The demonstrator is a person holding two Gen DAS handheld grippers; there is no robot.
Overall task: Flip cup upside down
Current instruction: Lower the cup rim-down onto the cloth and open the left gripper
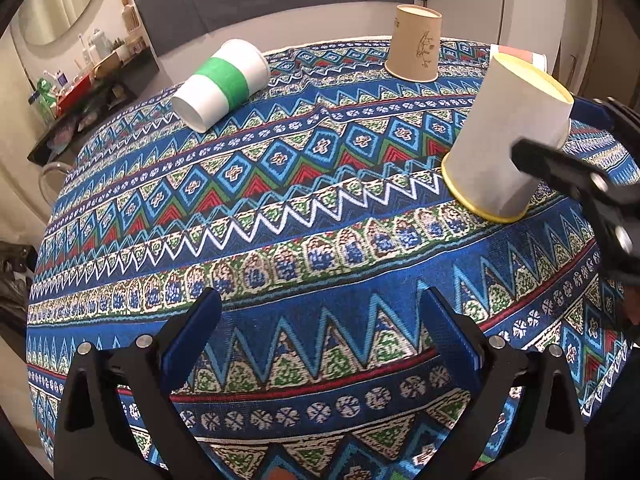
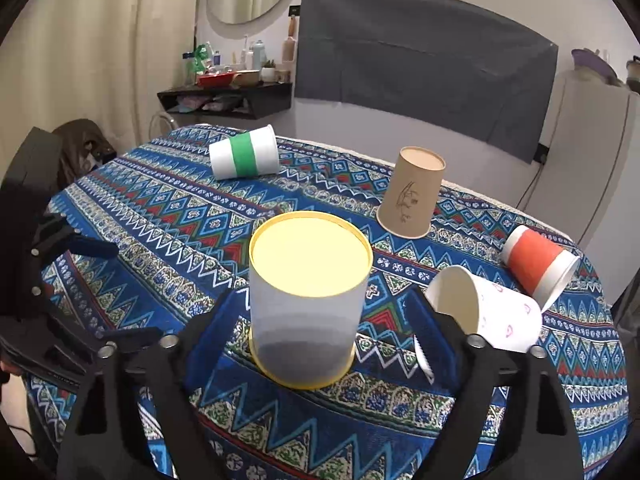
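- Right gripper [image 2: 320, 316]: its blue fingers [image 2: 208, 332] stand spread either side of the grey cup [image 2: 308, 300], with a visible gap to the wall on each side — open, gripping nothing.
- The grey cup sits on the cloth [image 2: 140, 216] between those fingers, mouth down and yellow base up; the yellow rim looks flat on the cloth. In the left wrist view the same cup [image 1: 506, 136] appears at the right, the right gripper [image 1: 568, 136] around it. By this showing, that cup is already flipped.
- Left gripper [image 1: 320, 340]: fingers wide apart over bare cloth, holding nothing, well apart from every cup.
- Just right of the grey cup a white cup [image 2: 488, 312] lies on its side, mouth toward the camera; beyond it an orange cup [image 2: 540, 264] also lies on its side.
- Farther off, a brown cup [image 2: 412, 196] stands mouth down; farthest, a green-banded cup [image 2: 244, 154] lies on its side.
- Handling, as a judgement: these are paper cups — very light, thin-walled, easily dented, and free to roll when lying down. Take hold across the mid-wall with a soft squeeze; the rolled rim and base are stiffer than the middle. The white cup is the nearest one left to turn, and a nudge could send it rolling.
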